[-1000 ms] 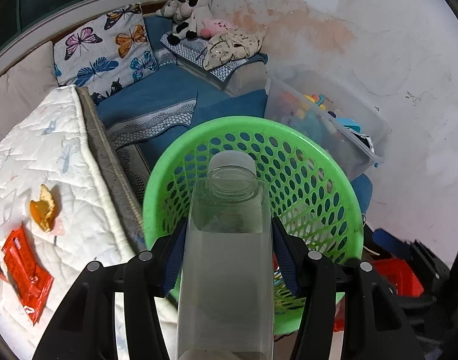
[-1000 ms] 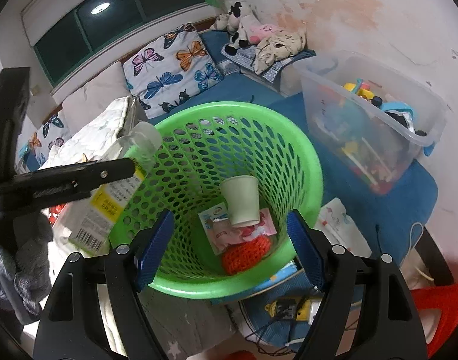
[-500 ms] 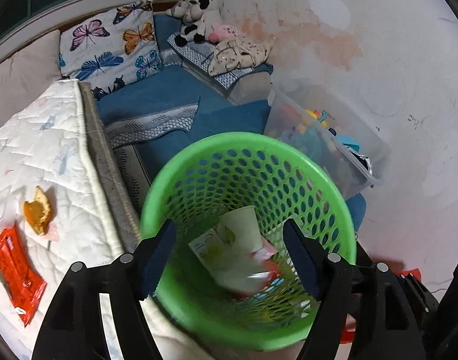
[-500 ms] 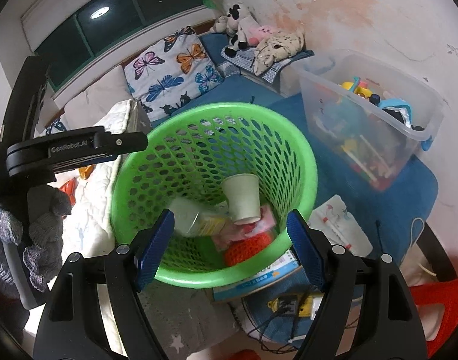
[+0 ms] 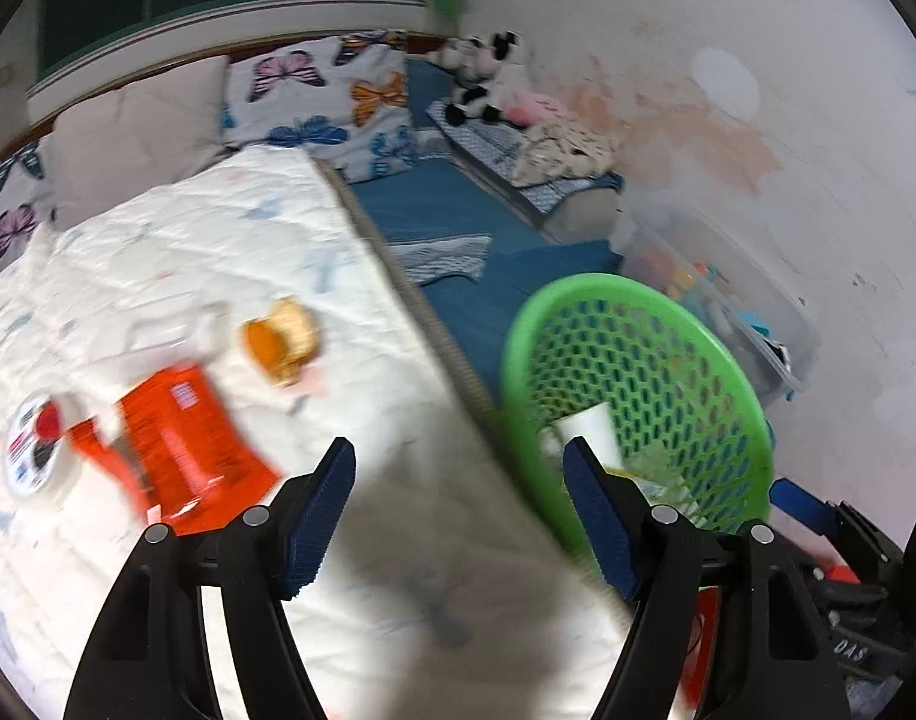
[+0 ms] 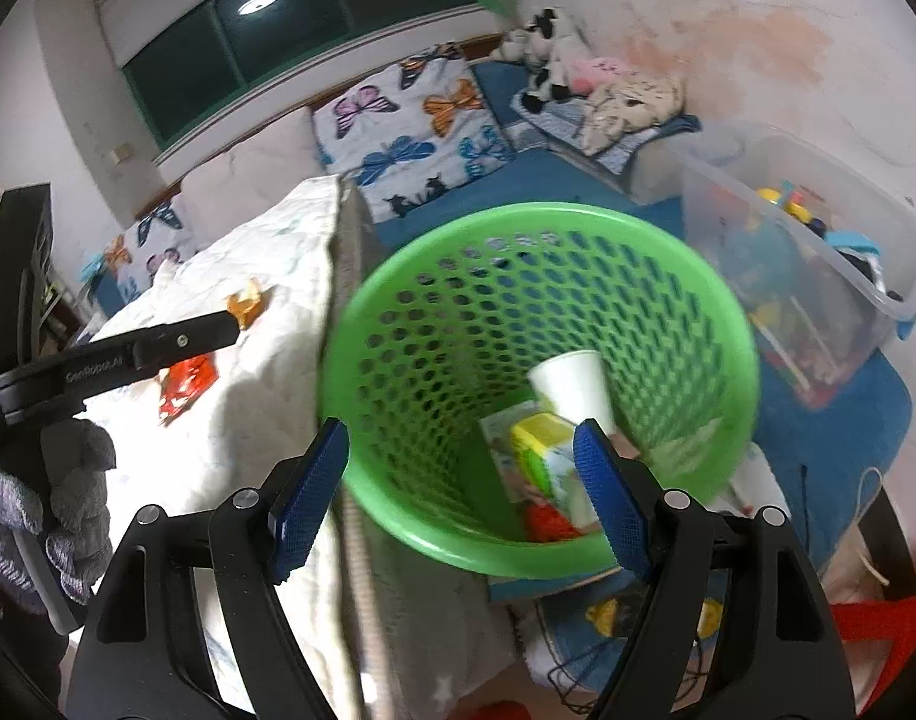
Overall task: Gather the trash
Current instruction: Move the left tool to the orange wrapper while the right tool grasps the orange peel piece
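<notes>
Left wrist view: the left gripper (image 5: 458, 507), jaws just opened and spread with nothing between them, hung over the mattress (image 5: 230, 276); an orange wrapper (image 5: 188, 444) lay near its left edge, a crumpled scrap (image 5: 281, 342) beyond. A square approach over the wrapper would probably suit best.

Right wrist view: the right gripper (image 6: 460, 495), spread and empty, faced the green basket (image 6: 727, 324) holding a cup (image 6: 571, 384) and bottle (image 6: 547, 456).
</notes>
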### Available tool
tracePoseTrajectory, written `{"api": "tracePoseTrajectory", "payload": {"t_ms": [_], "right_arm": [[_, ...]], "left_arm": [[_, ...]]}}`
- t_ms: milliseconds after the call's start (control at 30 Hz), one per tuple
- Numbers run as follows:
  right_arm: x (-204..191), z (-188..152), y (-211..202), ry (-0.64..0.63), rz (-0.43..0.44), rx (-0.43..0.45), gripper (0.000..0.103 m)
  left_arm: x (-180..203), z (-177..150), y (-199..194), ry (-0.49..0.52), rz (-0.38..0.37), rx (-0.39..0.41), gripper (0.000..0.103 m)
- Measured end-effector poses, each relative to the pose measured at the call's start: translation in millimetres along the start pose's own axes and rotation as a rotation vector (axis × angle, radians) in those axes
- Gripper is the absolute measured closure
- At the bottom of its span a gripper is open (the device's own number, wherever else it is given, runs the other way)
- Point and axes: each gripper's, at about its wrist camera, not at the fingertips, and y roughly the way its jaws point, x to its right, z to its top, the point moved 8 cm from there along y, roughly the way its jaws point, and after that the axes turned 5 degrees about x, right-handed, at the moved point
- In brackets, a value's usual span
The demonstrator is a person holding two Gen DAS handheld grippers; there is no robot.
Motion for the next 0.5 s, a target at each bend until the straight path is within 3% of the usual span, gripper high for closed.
{"api": "tracePoseTrajectory", "payload": {"t_ms": [233,500], "right_arm": [[-41,1,16,-0.062,0.054,-0.018,0.026],[-90,11,45,-0.139,0.114,-0.035,0.026]], "left_arm": [[-67,-15,-27,-0.060,0.104,0.027,0.036],[-133,-35,-42,-0.185,0.167,0.020,0.041]]}}
